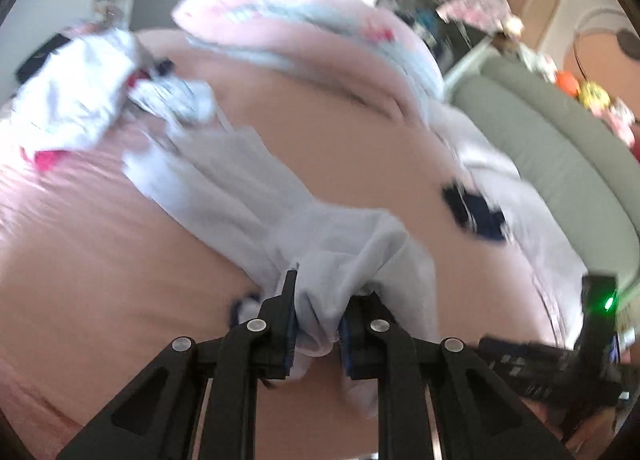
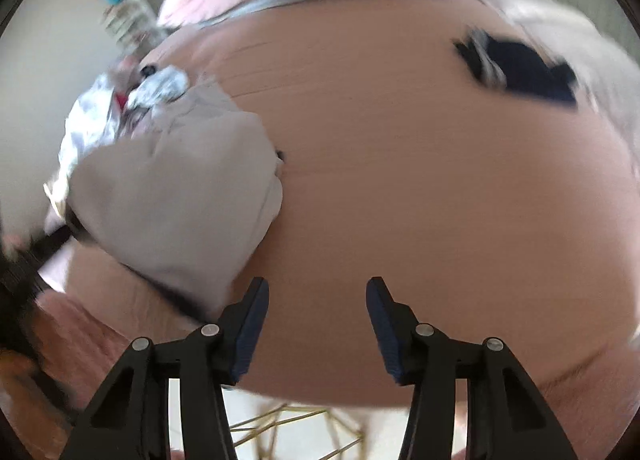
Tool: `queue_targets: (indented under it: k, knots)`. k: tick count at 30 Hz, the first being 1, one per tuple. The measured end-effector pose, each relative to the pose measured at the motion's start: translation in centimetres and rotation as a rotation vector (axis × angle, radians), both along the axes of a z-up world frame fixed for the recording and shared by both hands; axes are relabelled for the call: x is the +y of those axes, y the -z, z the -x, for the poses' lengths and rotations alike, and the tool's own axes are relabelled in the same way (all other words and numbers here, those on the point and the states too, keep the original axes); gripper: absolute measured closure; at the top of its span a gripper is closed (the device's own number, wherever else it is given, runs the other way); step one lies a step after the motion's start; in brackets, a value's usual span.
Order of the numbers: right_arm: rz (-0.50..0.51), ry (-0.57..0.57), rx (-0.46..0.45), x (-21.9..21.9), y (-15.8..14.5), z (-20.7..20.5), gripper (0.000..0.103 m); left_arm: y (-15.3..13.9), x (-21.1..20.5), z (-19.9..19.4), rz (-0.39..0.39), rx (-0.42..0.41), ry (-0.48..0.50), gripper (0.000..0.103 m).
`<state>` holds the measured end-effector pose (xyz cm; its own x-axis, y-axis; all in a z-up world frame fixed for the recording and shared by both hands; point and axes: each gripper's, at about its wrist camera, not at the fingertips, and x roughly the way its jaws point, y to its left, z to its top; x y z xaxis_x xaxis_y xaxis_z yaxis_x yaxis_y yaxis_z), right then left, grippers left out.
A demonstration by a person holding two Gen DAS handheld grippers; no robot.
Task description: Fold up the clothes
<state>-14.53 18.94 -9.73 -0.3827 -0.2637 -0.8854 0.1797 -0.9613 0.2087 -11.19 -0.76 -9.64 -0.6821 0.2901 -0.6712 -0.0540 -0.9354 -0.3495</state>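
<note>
The left claw [image 1: 318,316] clamps a bunched pale grey garment [image 1: 256,188] above the pink bed [image 1: 100,260]; the right claw [image 2: 318,320] hangs half open, empty.

A bedroom in a home. A bed with a pink sheet [image 1: 100,280] fills most of both views, with a pink and blue pillow [image 1: 304,28] at the upper middle and loose clothes [image 1: 72,100] heaped at the upper left. A padded green headboard [image 1: 560,164] curves down the right side of the left view, with soft toys [image 1: 592,94] along its top at the upper right.
</note>
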Motion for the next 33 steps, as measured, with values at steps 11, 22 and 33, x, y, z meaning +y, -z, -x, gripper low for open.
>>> queue_targets:
  k: [11, 22, 33]
  knots:
    - [0.014, -0.17, -0.042, -7.1, 3.1, -1.8, 0.052, 3.1, 1.7, -0.2, 0.108, -0.046, 0.084, 0.082]
    - [-0.003, -0.069, -0.016, -5.3, 4.5, -1.1, 0.094, 1.3, 1.5, -1.0, 0.053, 0.016, 0.087, 0.093]
    - [0.0, 0.064, 0.477, -0.7, -15.1, -0.1, 0.095, -14.4, 0.2, -1.8, 0.036, 0.341, 0.16, 0.094]
